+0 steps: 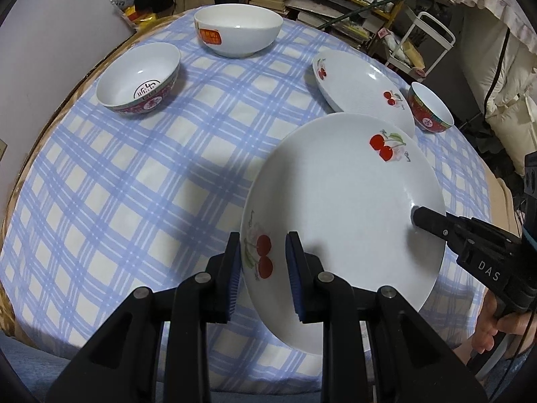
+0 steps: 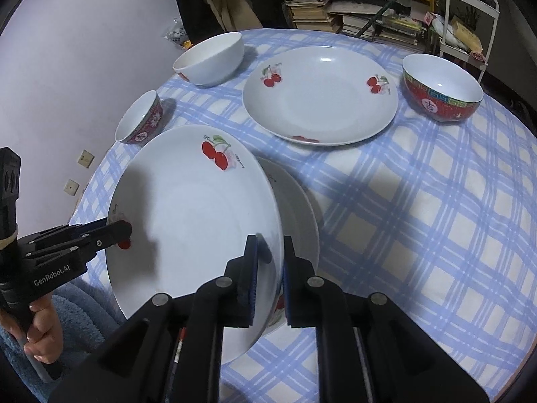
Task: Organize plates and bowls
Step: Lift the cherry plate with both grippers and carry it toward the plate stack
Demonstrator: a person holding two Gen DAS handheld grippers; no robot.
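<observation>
A white cherry-print plate (image 1: 342,201) is held tilted above the table by both grippers. My left gripper (image 1: 263,252) is shut on its left rim. My right gripper (image 2: 270,255) is shut on its right rim, and it shows in the left wrist view (image 1: 433,223). In the right wrist view the held plate (image 2: 198,218) hangs over another white plate (image 2: 298,215) lying under it. A further cherry plate (image 2: 322,97) lies on the table behind. A plain white bowl (image 1: 238,28), a red-patterned bowl (image 1: 139,79) and a second red bowl (image 2: 443,90) stand around it.
The round table has a blue checked cloth (image 1: 134,184). Behind it are stacked books on a shelf (image 2: 335,10) and a white cart (image 2: 470,16). A purple wall (image 2: 84,50) is at the left. The other gripper's handle and hand (image 2: 40,329) are at the lower left.
</observation>
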